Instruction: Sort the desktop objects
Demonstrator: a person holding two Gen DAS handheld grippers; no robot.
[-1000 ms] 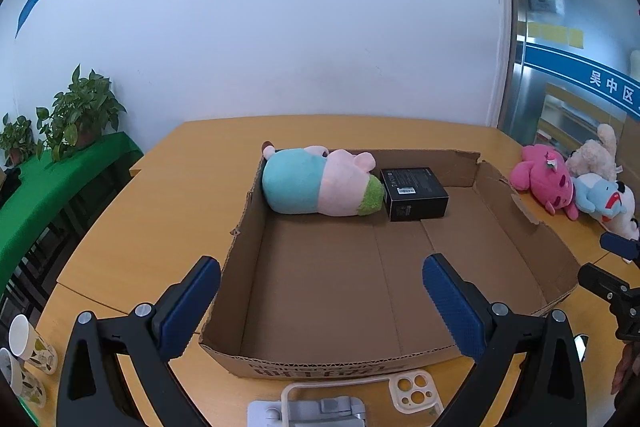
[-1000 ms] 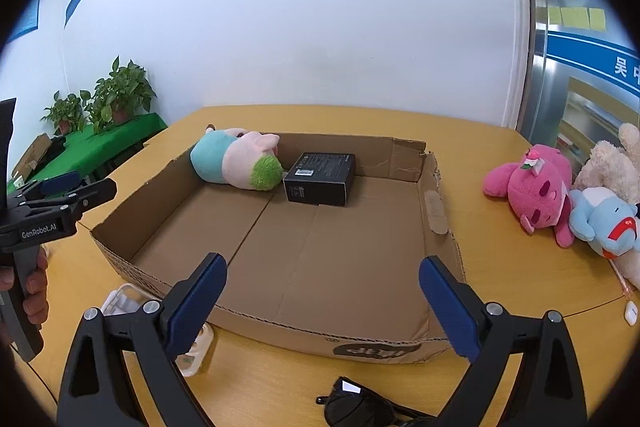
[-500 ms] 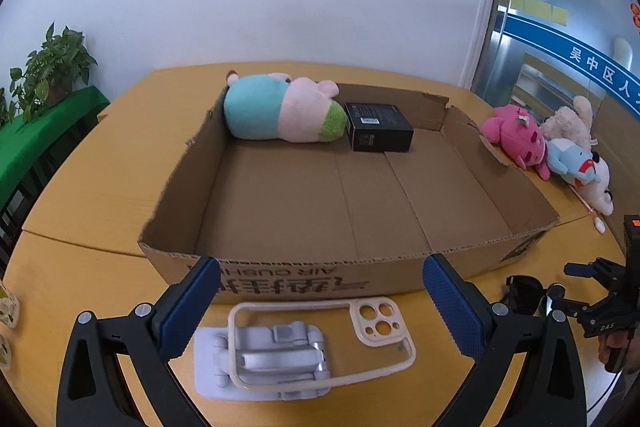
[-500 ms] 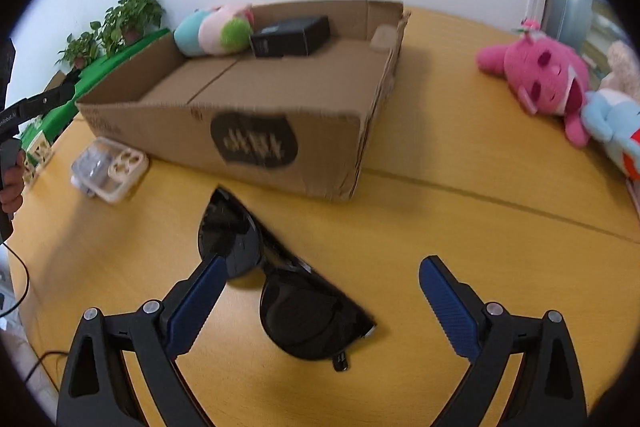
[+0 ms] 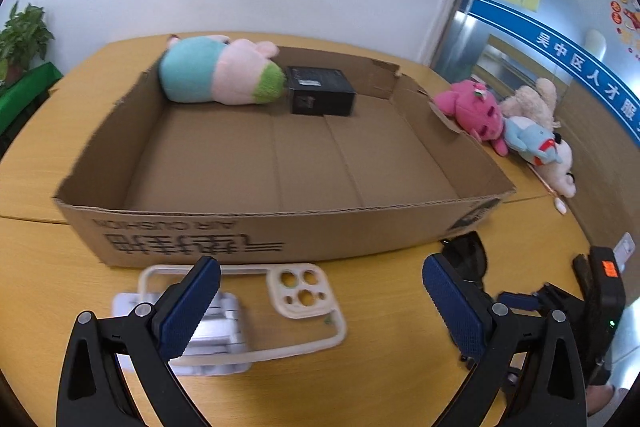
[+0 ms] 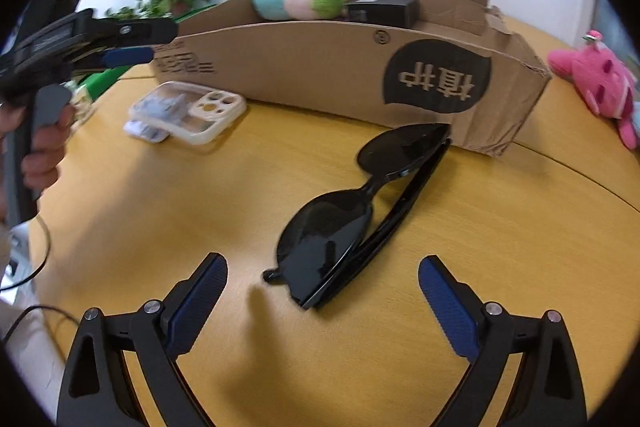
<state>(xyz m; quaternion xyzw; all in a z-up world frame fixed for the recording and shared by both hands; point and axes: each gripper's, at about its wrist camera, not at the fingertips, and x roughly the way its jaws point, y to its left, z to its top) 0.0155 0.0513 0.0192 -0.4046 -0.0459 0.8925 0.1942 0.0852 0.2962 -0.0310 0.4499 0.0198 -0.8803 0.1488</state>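
In the left wrist view, the left gripper [image 5: 320,291] is held with fingers spread wide above a cream phone case [image 5: 260,303] lying before the cardboard box [image 5: 280,239]. In the right wrist view, the right gripper [image 6: 322,291] is likewise spread, with folded black sunglasses [image 6: 352,219] seen lying on the surface [image 6: 160,207] between its fingers.

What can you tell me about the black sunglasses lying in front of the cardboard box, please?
The black sunglasses look like glossy plastic with dark lenses. Their arms are folded. They lie lenses up on the wooden table, slanted, far end close to the cardboard box. The open right gripper hovers before the near end, not touching.
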